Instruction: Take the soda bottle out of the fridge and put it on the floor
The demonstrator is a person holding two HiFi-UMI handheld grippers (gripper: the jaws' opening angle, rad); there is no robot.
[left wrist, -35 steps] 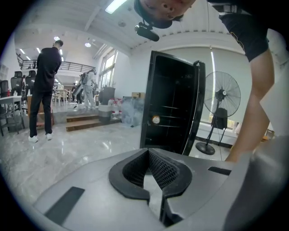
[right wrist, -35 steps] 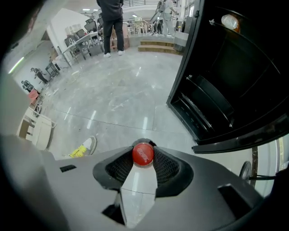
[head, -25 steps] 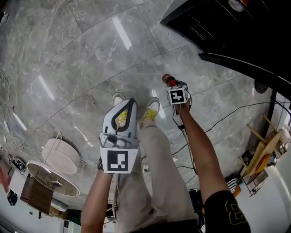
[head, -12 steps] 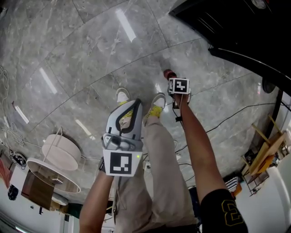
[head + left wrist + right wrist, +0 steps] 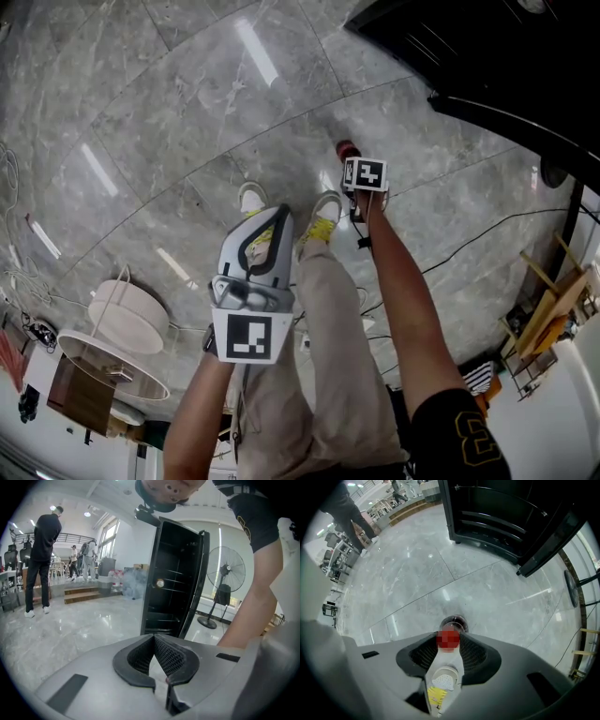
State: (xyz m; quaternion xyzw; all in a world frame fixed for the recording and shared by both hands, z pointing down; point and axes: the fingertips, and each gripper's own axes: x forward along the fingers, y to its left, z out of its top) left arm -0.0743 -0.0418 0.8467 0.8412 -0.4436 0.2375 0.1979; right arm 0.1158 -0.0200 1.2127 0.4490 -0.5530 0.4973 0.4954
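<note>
The left hand-held gripper (image 5: 154,638) is clenched on nothing, its pads meeting at the tips, and it hangs over the person's leg. To its right, the right hand-held gripper (image 5: 450,641) points straight down, grasping the soda bottle (image 5: 453,621) at its red-capped top. The bottle stands upright, its long axis vertical, cap up and base towards the grey marble floor (image 5: 169,112). Whether the base touches the floor cannot be told. At the far right stands the open black fridge (image 5: 487,66), well apart from the bottle.
</note>
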